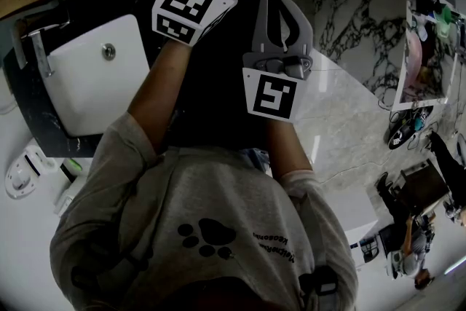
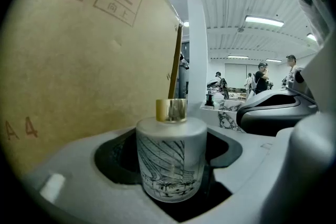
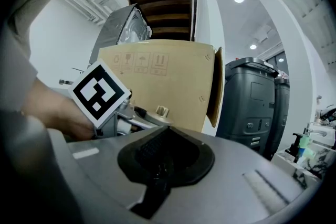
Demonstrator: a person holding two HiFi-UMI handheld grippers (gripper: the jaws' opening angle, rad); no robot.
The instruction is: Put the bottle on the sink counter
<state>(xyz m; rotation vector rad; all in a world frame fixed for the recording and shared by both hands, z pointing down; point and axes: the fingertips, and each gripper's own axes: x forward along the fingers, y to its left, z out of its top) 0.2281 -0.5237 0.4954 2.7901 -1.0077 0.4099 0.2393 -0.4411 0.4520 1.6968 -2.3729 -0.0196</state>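
**Left gripper view: the bottle is in the left claw**

The left claw is spread wide, and its two sides hug the bottle that sits between them. The bottle is round and made of cloudy glass. It has thin black line drawings on it, but no words that I can read. On top is a shiny gold cap.

Right beside the bottle, on the left, is a big brown cardboard box. It has an umbrella sign, and two up arrows with "向上" under them. Lower down it says "A4". Behind the bottle is a white post. Far away, people stand under long lights.

In the right gripper view, the right claw is closed tight with nothing in it. Past it is the left claw's black and white marker cube, and the gold cap peeks out next to it. Behind them is the box, with three small signs in a row. Dark grey bins stand to its right.

In the head view, the person's grey shirt is closest. It has a black paw print, and the words beside it are too small to read. Both arms reach away. The white sink and the dark bench around it are on the left. The bottle is at the top, past the sink, up in the left claw and not on the bench.
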